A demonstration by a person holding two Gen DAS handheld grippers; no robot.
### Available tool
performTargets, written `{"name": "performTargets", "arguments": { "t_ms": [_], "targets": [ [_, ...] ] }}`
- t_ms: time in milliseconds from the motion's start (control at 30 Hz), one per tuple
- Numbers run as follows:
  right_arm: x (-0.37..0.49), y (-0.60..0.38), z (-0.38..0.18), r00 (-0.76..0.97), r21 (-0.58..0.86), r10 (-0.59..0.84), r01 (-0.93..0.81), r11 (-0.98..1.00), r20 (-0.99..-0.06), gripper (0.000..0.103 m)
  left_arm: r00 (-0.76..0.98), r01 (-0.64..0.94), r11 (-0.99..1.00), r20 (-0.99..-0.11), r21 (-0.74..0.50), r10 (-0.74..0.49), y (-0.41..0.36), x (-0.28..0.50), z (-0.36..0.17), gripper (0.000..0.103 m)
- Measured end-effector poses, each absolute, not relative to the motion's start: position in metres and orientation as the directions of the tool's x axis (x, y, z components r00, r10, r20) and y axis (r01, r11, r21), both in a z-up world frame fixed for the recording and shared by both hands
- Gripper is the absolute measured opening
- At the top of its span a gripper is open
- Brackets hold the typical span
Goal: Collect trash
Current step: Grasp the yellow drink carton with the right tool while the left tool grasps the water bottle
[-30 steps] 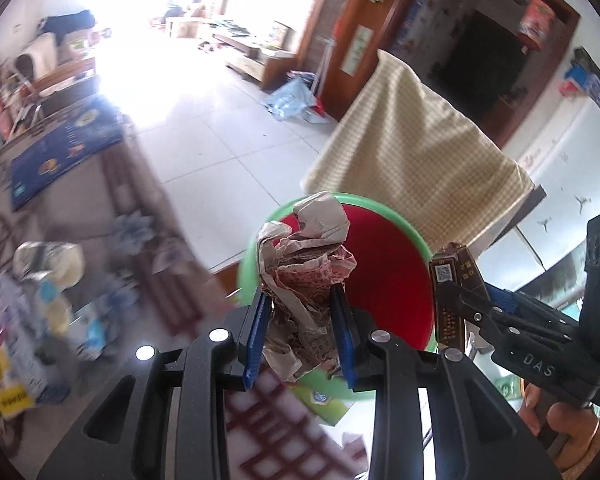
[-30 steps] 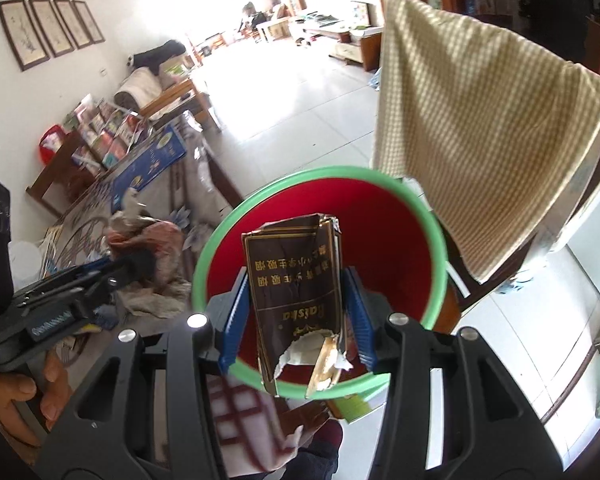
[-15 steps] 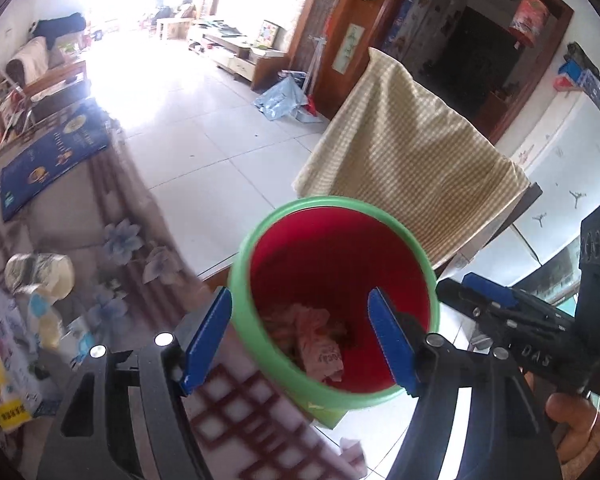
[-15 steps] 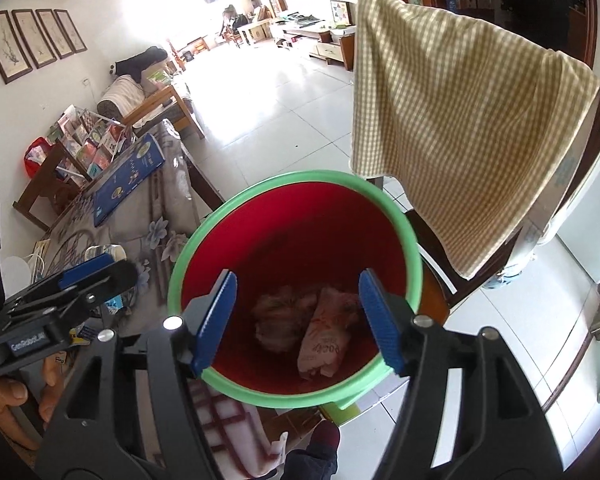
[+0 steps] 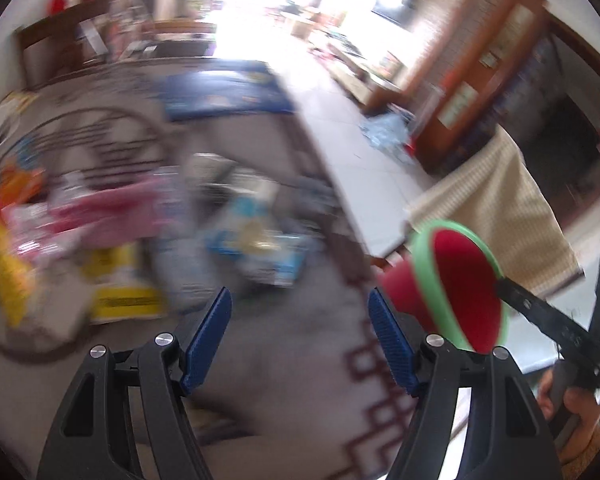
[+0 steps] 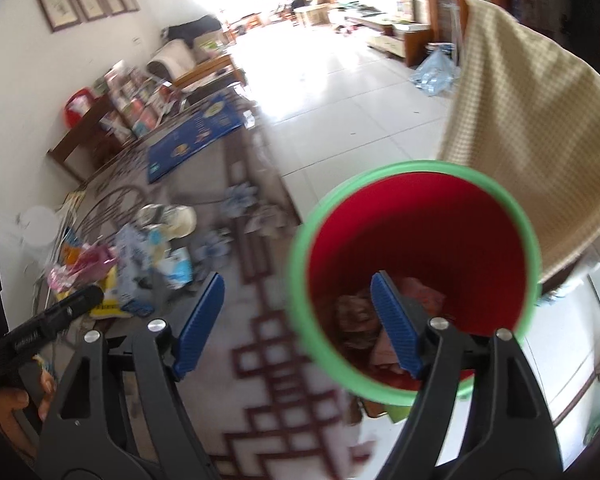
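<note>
red bin (image 6: 416, 236), green rim, beige checked cloth (image 6: 520, 120)

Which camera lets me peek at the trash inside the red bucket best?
The right wrist view. It looks down into the red bucket, so the crumpled trash at the bottom shows beside the open right gripper. The left wrist view catches the bucket only side-on at the edge, and its contents are hidden.
</note>
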State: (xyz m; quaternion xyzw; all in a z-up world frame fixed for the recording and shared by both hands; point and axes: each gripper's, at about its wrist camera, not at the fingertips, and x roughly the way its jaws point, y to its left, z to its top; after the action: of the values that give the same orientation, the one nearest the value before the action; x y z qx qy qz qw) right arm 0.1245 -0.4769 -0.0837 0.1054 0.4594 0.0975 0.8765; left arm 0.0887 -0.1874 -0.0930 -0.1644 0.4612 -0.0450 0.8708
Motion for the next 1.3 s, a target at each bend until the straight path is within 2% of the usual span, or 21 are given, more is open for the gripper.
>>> {"name": "performTargets", "arguments": {
  "t_ms": [267,433,567,667,867,1033,1133,1300],
  "targets": [
    [0.117,-0.387,-0.087,0.512,0.248,0.307,-0.181,0.952,-0.802,0.075,0.570,-0.374,0.871,-0.820,-0.318,-0.055,-0.037,0.046,-0.115,0.068],
    [0.114,-0.314,-0.085,0.483,0.246,0.351,-0.267,0.932,-0.803,0.075,0.548,-0.495,0.809,-0.837,-0.317,0.008,0.044,0.013,-0.128,0.068],
    [0.112,-0.242,-0.081,0.439,0.218,0.396,-0.402,0.890,-0.806,0.076,0.537,-0.548,0.772,-0.843,-0.323,0.028,0.092,-0.007,-0.136,0.068],
    [0.113,-0.180,-0.080,0.385,0.197,0.431,-0.516,0.834,-0.816,0.081,0.536,-0.566,0.754,-0.844,-0.332,0.031,0.115,-0.017,-0.137,0.068],
    [0.107,-0.069,-0.081,0.272,0.175,0.484,-0.699,0.693,-0.831,0.081,0.531,-0.592,0.729,-0.847,-0.343,0.033,0.158,-0.030,-0.147,0.068],
    [0.113,-0.003,-0.103,0.191,0.133,0.429,-0.775,0.618,-0.883,0.084,0.524,-0.611,0.699,-0.852,-0.371,0.006,0.179,-0.031,-0.160,0.068],
    [0.118,0.024,-0.122,0.175,0.080,0.348,-0.791,0.607,-0.921,0.084,0.526,-0.612,0.693,-0.851,-0.381,-0.003,0.188,-0.026,-0.165,0.068],
    [0.128,0.047,-0.144,0.122,0.097,0.317,-0.798,0.595,-0.941,0.085,0.527,-0.615,0.682,-0.850,-0.396,-0.018,0.201,-0.009,-0.170,0.068]
  ]
}}
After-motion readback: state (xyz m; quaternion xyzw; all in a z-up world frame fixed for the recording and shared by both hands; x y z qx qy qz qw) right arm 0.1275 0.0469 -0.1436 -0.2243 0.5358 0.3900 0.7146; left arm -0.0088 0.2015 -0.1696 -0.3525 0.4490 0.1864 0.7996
